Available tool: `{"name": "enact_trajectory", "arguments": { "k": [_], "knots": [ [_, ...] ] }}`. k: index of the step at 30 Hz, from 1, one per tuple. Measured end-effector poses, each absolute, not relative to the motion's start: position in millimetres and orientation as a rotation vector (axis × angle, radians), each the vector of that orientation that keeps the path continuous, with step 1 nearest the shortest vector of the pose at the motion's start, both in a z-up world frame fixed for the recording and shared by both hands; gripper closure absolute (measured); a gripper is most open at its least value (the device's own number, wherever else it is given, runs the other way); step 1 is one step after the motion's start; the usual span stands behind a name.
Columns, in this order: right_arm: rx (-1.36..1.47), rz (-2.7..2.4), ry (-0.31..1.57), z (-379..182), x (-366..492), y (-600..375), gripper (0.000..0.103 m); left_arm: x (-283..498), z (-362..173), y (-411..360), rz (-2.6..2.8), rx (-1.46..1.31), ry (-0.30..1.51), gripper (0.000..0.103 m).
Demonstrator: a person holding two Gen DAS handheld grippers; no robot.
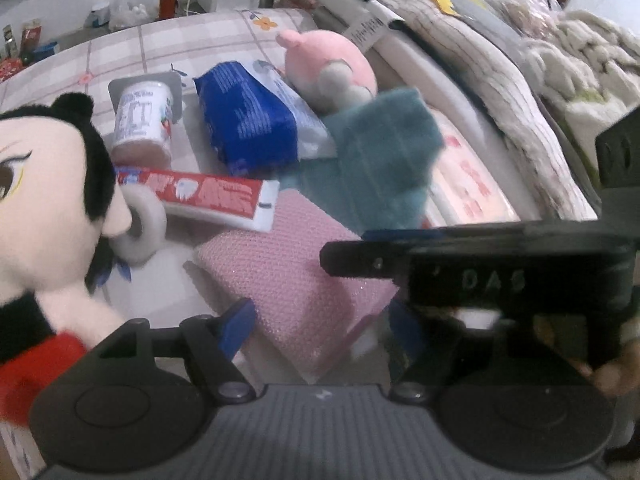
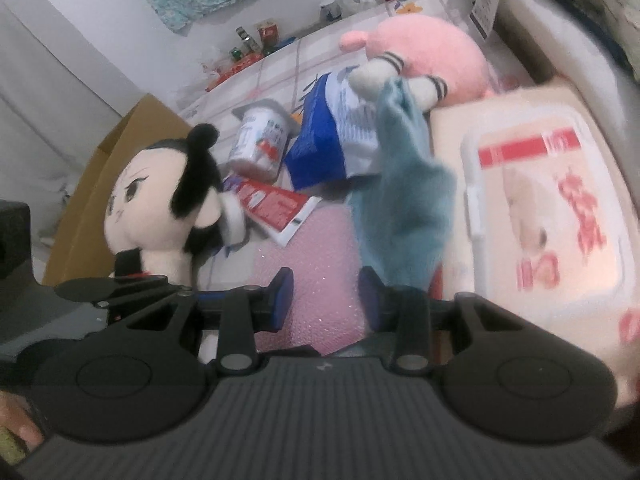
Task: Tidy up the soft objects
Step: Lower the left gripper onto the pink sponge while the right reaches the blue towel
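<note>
Right under your left gripper (image 1: pixel 320 320) lies the pink mesh sponge (image 1: pixel 296 276), flat on the bed (image 1: pixel 120 52). The jaws stand apart on either side of its near corner, and I cannot see the pads pressing on it, so take them as open and straddling, not holding. Your right gripper (image 2: pixel 322 296) sits just beside it over the same sponge, jaws narrower but with pink showing in the gap between them. The teal cloth (image 2: pixel 404 208) rises from close beside its right-hand finger; whether that finger pins the cloth's lower edge I cannot tell, as the spot is blurred.

The cloth stands up in a peak, not lying flat, which suggests something lifts or props it; it leans against the wet-wipes pack (image 2: pixel 552 216) on its right.

The soft things you are sorting are scattered through the pile. The black-haired doll (image 1: pixel 48 184) sits at the left, the pink plush (image 1: pixel 328 64) lies at the far side touching the blue packet (image 1: pixel 252 120). Hard items sit among them: a toothpaste box (image 1: pixel 208 196), a yoghurt pot (image 1: pixel 142 120) on its side and a tape roll (image 1: pixel 142 224) against the doll.

With both grippers crowding one corner, you will likely want to keep them clear of each other.
</note>
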State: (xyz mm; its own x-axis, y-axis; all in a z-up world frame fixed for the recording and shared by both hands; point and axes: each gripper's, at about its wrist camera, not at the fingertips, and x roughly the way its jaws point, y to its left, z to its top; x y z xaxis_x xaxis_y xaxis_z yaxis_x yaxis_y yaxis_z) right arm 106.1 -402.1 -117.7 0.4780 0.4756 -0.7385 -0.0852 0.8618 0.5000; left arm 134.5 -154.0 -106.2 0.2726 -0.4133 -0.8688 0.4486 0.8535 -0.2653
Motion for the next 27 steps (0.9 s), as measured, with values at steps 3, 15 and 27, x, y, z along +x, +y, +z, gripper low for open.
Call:
{"name": "enact_trajectory", "arguments": {
  "k": [3,15,27],
  "knots": [
    [0.486,0.379,1.045,-119,91,-405,0.068,118,-105,-149,-0.600,0.057,1.172,0.027],
    [0.759,0.446,1.128,-151,40,-412,0.062,82,-106,-129,-0.597,0.093,1.226,0.016],
    [0.829,0.380,1.006,-143,27,-446,0.052,93,-99,-134,-0.542,0.018,1.268,0.010]
  ]
}}
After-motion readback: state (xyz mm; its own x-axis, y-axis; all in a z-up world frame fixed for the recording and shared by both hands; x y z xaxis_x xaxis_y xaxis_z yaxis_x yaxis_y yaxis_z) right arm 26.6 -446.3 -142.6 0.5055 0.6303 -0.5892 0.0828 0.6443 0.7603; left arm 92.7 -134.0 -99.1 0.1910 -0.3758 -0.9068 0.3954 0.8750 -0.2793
